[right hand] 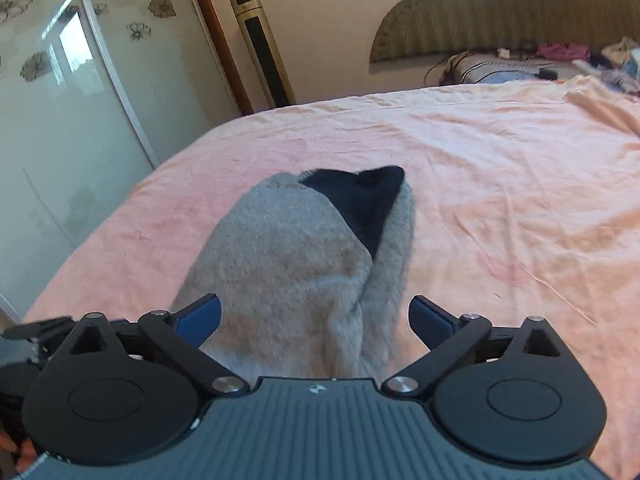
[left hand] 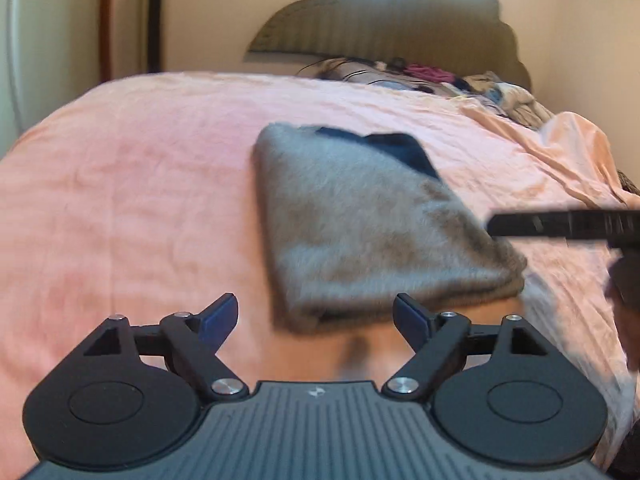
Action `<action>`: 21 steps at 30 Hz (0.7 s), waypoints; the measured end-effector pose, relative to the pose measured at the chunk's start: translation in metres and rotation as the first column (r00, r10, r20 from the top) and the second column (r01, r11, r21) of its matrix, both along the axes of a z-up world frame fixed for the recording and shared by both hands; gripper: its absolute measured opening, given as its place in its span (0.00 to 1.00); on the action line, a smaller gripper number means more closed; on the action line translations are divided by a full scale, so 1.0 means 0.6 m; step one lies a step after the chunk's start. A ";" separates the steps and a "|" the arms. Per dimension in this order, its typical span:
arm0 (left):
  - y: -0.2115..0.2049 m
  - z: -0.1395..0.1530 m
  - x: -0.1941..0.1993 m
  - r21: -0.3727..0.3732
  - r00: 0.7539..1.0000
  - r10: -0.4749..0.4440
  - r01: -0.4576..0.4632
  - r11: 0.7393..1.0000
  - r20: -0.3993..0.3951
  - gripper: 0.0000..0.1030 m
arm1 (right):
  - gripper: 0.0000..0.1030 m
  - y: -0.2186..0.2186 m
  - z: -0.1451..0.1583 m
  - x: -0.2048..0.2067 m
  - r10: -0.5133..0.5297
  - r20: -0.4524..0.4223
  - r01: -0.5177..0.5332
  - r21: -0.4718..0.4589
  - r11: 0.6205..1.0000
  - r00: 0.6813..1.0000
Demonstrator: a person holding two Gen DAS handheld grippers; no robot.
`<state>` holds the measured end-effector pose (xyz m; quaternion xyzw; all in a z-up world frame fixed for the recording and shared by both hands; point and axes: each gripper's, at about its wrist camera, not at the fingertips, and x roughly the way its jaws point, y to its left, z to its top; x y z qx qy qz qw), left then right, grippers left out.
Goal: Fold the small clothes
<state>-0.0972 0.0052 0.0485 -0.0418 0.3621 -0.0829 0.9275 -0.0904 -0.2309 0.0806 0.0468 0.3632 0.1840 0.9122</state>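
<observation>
One grey garment (right hand: 296,264), dark lining showing at its far end, lies folded on the pink bed (right hand: 500,184), long axis running away from the right claw (right hand: 315,316). Its near edge sits between that claw's wide-apart, empty jaws. Left claw (left hand: 315,316), also spread and empty, sits just off the near-left corner, so the right is nearer.

No legible words, numbers or brand names appear in either wrist view. The only sign is a small pale emblem (right hand: 316,389) moulded into the ribbed grey housing of each handheld gripper, too small to read.
</observation>
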 end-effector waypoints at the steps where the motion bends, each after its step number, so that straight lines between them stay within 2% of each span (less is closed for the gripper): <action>1: -0.001 -0.013 -0.006 0.001 1.000 0.009 -0.009 1.000 -0.027 0.82 | 0.97 0.002 -0.014 -0.014 -0.022 -0.024 0.021 -0.033 0.999 0.999; 2: -0.004 -0.024 -0.008 0.009 0.998 0.014 -0.014 1.000 -0.055 0.83 | 0.97 0.000 -0.034 -0.029 -0.052 -0.066 0.048 -0.060 0.997 0.996; 3: -0.011 -0.025 -0.015 0.044 1.000 0.011 -0.011 0.999 -0.019 0.84 | 0.99 0.002 -0.054 -0.039 -0.071 -0.107 0.064 -0.075 0.995 0.992; 5: -0.021 -0.028 -0.010 0.093 1.000 0.007 -0.006 0.996 -0.018 0.85 | 1.00 0.021 -0.068 -0.060 -0.080 -0.020 0.076 -0.148 0.986 0.997; 7: -0.027 -0.034 0.001 0.118 1.000 0.019 -0.018 0.993 -0.009 0.94 | 1.00 0.044 -0.077 -0.058 -0.105 -0.011 0.099 -0.231 0.968 0.994; 8: -0.026 -0.039 0.007 0.127 0.999 0.040 -0.038 0.991 -0.012 1.00 | 1.00 0.048 -0.079 -0.054 -0.115 0.001 0.112 -0.233 0.966 0.993; 11: -0.023 -0.047 0.016 0.137 0.998 0.061 -0.063 0.989 0.022 1.00 | 1.00 0.047 -0.084 -0.036 -0.160 0.003 0.157 -0.212 0.965 0.987; 15: -0.023 -0.047 0.014 0.134 0.998 0.063 -0.067 0.989 0.028 1.00 | 1.00 0.047 -0.094 -0.046 -0.175 0.061 0.184 -0.202 0.962 0.983; 21: -0.026 -0.046 0.014 0.140 0.997 0.069 -0.073 0.988 0.031 1.00 | 1.00 0.047 -0.094 -0.051 -0.191 0.072 0.201 -0.190 0.961 0.979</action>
